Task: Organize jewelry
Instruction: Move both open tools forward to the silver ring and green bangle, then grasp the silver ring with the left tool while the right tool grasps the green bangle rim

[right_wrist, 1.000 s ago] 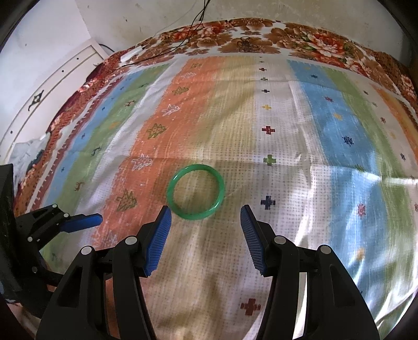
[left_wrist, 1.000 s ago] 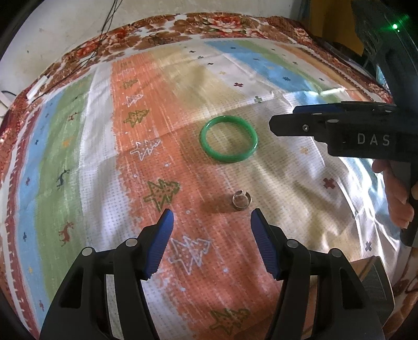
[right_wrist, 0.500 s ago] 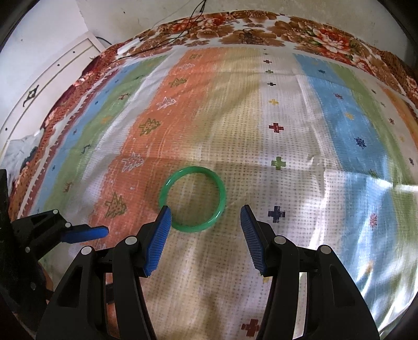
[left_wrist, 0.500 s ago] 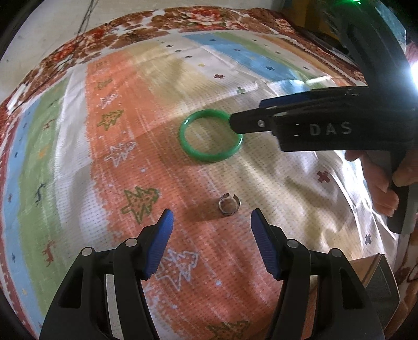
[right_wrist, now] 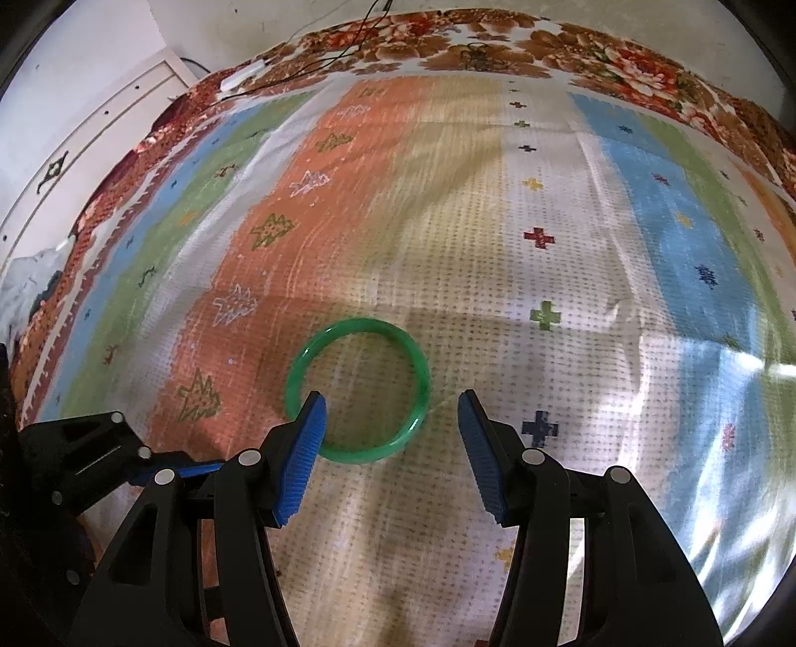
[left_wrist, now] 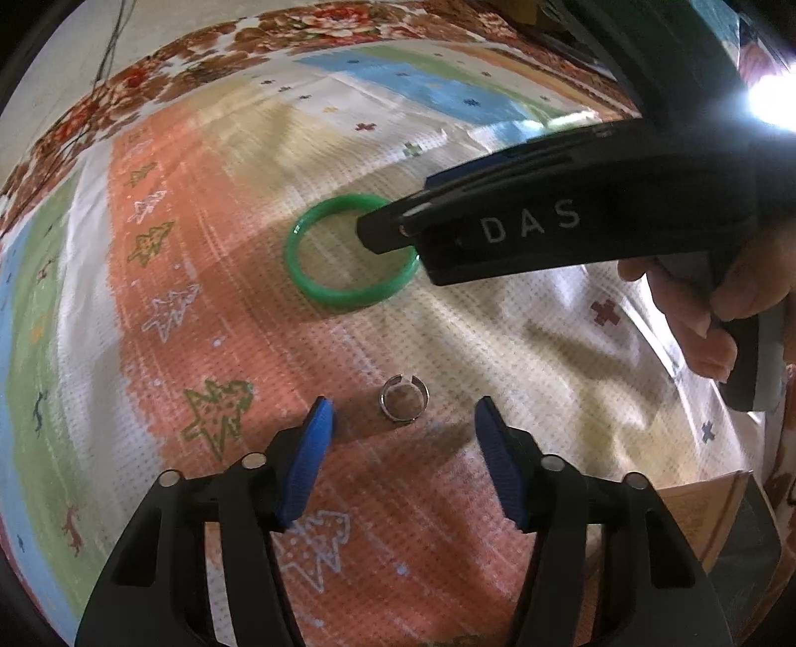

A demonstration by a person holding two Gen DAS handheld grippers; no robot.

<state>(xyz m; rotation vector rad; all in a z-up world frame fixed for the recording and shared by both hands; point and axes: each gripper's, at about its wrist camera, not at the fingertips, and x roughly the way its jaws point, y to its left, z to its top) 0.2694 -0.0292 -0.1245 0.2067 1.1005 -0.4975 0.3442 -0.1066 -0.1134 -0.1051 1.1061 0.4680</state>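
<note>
A green bangle [left_wrist: 318, 283] lies flat on the striped cloth; it also shows in the right wrist view [right_wrist: 420, 378]. A small open silver ring [left_wrist: 404, 397] lies nearer me on the orange stripe. My left gripper [left_wrist: 403, 420] is open, its blue pads either side of the ring and just short of it. My right gripper [right_wrist: 392, 415] is open over the bangle's near edge, its left pad [right_wrist: 303, 443] over the bangle's left rim. In the left wrist view the right gripper [left_wrist: 393, 231] reaches in from the right and hides part of the bangle.
The striped cloth [right_wrist: 497, 249] with tree and cross motifs covers a floral bedspread [right_wrist: 497, 45]. Cables [right_wrist: 318, 59] lie at the far edge. A brown box corner [left_wrist: 711, 507] sits at the lower right of the left wrist view. A white cabinet [right_wrist: 74, 149] stands at left.
My right gripper has moved forward and down over the bangle. My left gripper has closed in on the silver ring, which now sits just ahead of its pads. Both stay open.
</note>
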